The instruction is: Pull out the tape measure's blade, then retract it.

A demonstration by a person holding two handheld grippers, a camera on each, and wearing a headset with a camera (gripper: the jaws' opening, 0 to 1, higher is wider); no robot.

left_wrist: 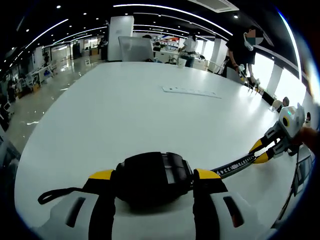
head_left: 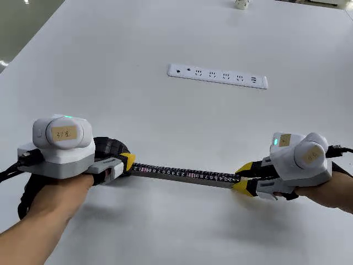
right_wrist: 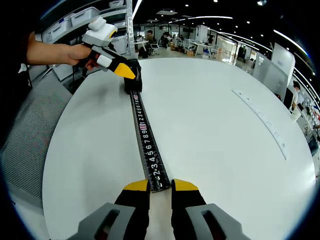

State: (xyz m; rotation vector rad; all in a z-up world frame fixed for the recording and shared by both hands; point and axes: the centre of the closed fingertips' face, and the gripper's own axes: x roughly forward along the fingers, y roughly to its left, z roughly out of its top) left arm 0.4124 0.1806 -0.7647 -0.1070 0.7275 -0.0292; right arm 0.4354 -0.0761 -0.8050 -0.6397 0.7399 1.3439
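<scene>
A black tape measure case (left_wrist: 152,177) sits clamped between the yellow-tipped jaws of my left gripper (head_left: 118,163), low at the left of the white table. Its dark numbered blade (head_left: 185,174) is drawn out to the right, just above the table. My right gripper (head_left: 244,176) is shut on the blade's end (right_wrist: 159,186). In the right gripper view the blade (right_wrist: 145,140) runs straight away to the case (right_wrist: 132,80) in the left gripper (right_wrist: 120,67). In the left gripper view the blade (left_wrist: 235,166) leads to the right gripper (left_wrist: 262,150).
A white power strip (head_left: 217,75) lies flat at the middle back of the table. A small white object (head_left: 241,4) stands at the far edge. In the left gripper view a person (left_wrist: 242,47) stands beyond the table's far side.
</scene>
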